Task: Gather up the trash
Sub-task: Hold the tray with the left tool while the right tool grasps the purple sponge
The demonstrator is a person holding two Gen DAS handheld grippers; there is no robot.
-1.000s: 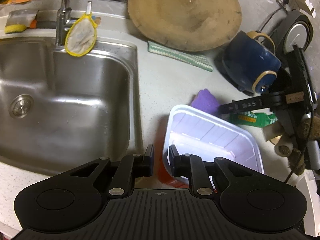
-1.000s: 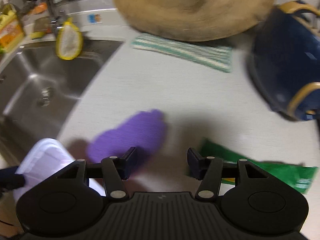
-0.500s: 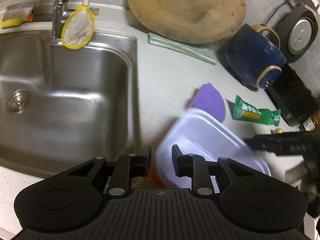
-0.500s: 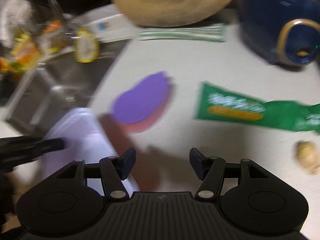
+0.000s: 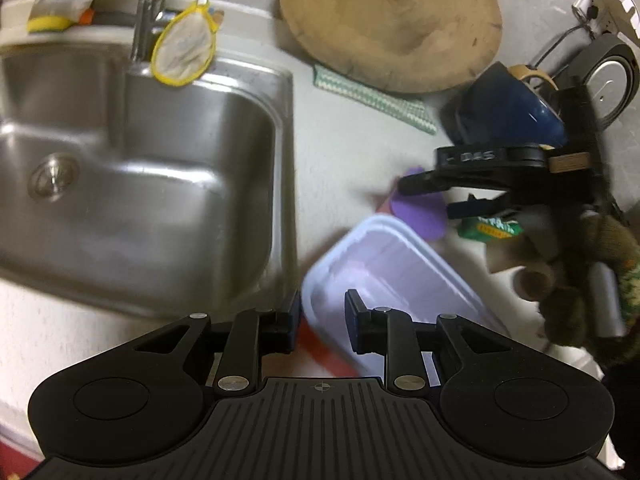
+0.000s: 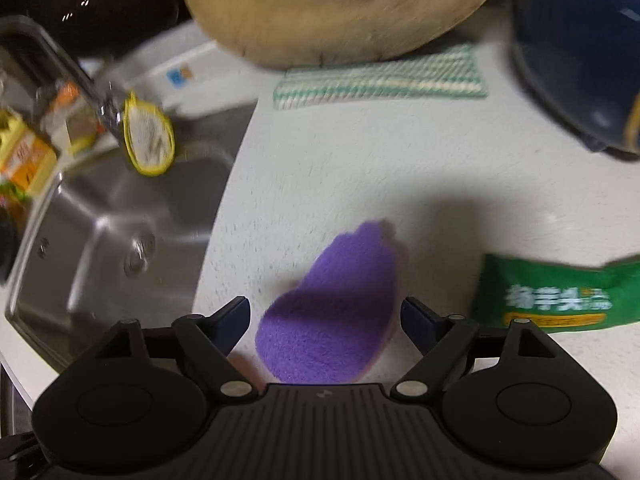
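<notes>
My left gripper [image 5: 322, 316] is shut on the near rim of a white plastic container [image 5: 396, 268] and holds it over the counter, right of the sink. My right gripper [image 6: 325, 316] is open wide, its fingers on either side of a purple sponge [image 6: 336, 312] that lies on the counter. It also shows in the left wrist view [image 5: 452, 196], above the sponge [image 5: 424, 216]. A green snack wrapper [image 6: 560, 300] lies right of the sponge, also seen in the left wrist view [image 5: 490, 230].
A steel sink [image 5: 132, 184] fills the left, with a faucet [image 5: 146, 12] and yellow-rimmed strainer [image 5: 184, 48]. A round wooden board [image 5: 392, 20], a green striped cloth [image 5: 372, 98] and a blue pot [image 5: 508, 108] stand at the back.
My right gripper has swung back over the purple sponge and opened wider, so the sponge now sits between its fingers. The left gripper still holds the container, slightly shifted.
</notes>
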